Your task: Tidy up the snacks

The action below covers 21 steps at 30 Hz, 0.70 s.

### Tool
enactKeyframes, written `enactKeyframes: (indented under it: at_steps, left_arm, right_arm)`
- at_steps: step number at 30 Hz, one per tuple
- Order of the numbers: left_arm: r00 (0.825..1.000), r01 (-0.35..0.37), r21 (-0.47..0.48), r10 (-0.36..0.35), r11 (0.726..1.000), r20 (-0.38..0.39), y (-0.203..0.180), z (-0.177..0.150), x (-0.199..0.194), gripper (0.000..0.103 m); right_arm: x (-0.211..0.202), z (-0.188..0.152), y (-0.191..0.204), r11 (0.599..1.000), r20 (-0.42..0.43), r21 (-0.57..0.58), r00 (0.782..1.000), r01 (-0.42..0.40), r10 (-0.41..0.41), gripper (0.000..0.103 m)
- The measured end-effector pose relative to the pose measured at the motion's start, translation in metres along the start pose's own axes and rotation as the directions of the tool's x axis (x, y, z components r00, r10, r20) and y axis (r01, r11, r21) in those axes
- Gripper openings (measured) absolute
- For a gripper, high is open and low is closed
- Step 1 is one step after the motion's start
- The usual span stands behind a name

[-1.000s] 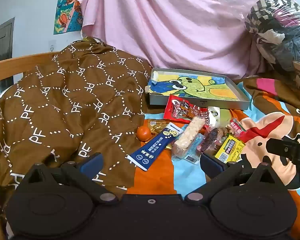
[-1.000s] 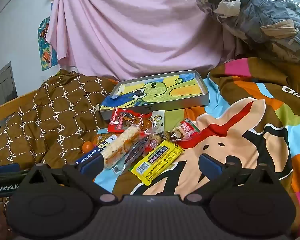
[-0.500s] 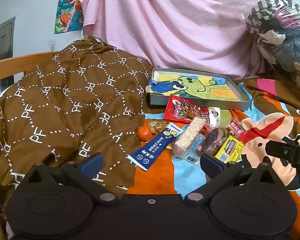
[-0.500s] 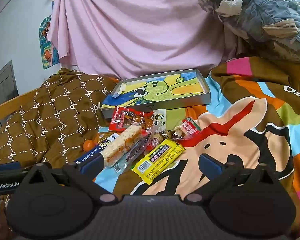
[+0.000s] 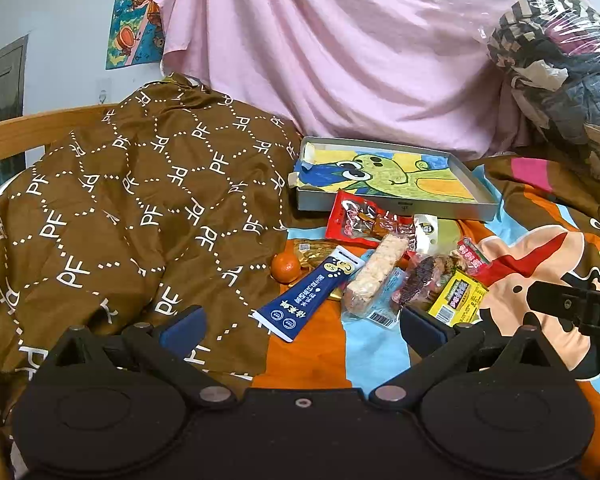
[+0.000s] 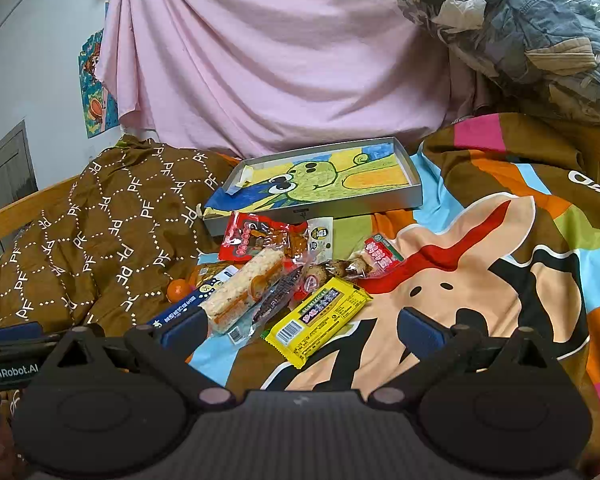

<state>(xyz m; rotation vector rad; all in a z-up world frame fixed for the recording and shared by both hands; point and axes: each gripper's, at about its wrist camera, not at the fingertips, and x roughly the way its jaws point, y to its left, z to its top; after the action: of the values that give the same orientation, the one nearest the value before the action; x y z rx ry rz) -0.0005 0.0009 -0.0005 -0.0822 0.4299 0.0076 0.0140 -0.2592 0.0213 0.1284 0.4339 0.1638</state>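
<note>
A pile of snacks lies on the bed in front of a grey tray (image 5: 396, 207) (image 6: 328, 206) lined with a green cartoon drawing. In it are a red packet (image 5: 360, 224) (image 6: 256, 236), a pale rice bar (image 5: 374, 274) (image 6: 244, 288), a dark blue tube pack (image 5: 312, 294), a yellow bar (image 6: 320, 316) (image 5: 458, 298), a small orange fruit (image 5: 285, 268) and several small wrapped sweets. My left gripper (image 5: 302, 326) hovers open just short of the blue pack. My right gripper (image 6: 300, 326) is open too, close to the yellow bar.
A brown patterned quilt (image 5: 132, 208) is heaped on the left over a wooden bed rail (image 5: 16, 140). The cartoon bedsheet (image 6: 480, 280) spreads to the right. A pink curtain (image 6: 280, 60) hangs behind, and bagged clothes (image 6: 520, 32) sit at the upper right.
Both grippers have drifted very slightly; the snacks sit a touch lower and nearer in the right wrist view. Nothing was grasped or moved.
</note>
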Motion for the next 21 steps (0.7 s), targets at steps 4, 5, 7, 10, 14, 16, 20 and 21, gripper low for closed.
enactKeyframes:
  at_steps: [4,5,7,10,14,16,20,21]
  left_arm:
    - [1.000,0.001,0.000,-0.001,1.000,0.002,-0.0009,0.0004,-0.0010,0.102]
    - [1.000,0.001,0.000,-0.001,1.000,0.001,-0.0009,0.0004,-0.0010,0.102]
    - [1.000,0.002,0.000,-0.002,1.000,0.002,-0.0009,0.0003,-0.0013,0.102]
    - [1.000,0.000,-0.002,0.000,1.000,0.002,-0.0009,0.0003,-0.0012,0.102]
    - [1.000,0.000,-0.002,0.000,1.000,0.002,-0.0011,0.0005,-0.0013,0.102]
    - [1.000,0.001,-0.002,-0.001,1.000,0.002,-0.0011,0.0003,-0.0013,0.102]
    - [1.000,0.000,-0.001,0.000,1.000,0.002,-0.0018,0.0006,-0.0013,0.102]
    - [1.000,0.001,-0.001,-0.001,1.000,0.002,-0.0021,0.0006,-0.0015,0.102]
  right_arm:
    - [-0.0002,0.0003,0.0001,1.000,0.000,0.000,1.000,0.000,0.000,0.103]
    - [-0.0002,0.0003,0.0001,1.000,0.000,0.000,1.000,0.000,0.000,0.103]
    - [-0.0003,0.0004,0.0001,1.000,0.000,0.000,1.000,0.000,0.000,0.103]
    - [-0.0004,0.0006,0.0002,1.000,0.000,0.000,1.000,0.000,0.000,0.103]
    - [-0.0007,0.0009,0.0005,1.000,-0.001,0.000,1.000,-0.001,0.001,0.103]
    - [-0.0008,0.0010,0.0007,1.000,-0.001,0.000,1.000,-0.001,0.001,0.103]
    - [-0.0008,0.0011,0.0007,1.000,-0.001,0.000,1.000,-0.001,0.001,0.103]
    - [-0.0007,0.0011,0.0007,1.000,-0.001,0.000,1.000,-0.001,0.001,0.103]
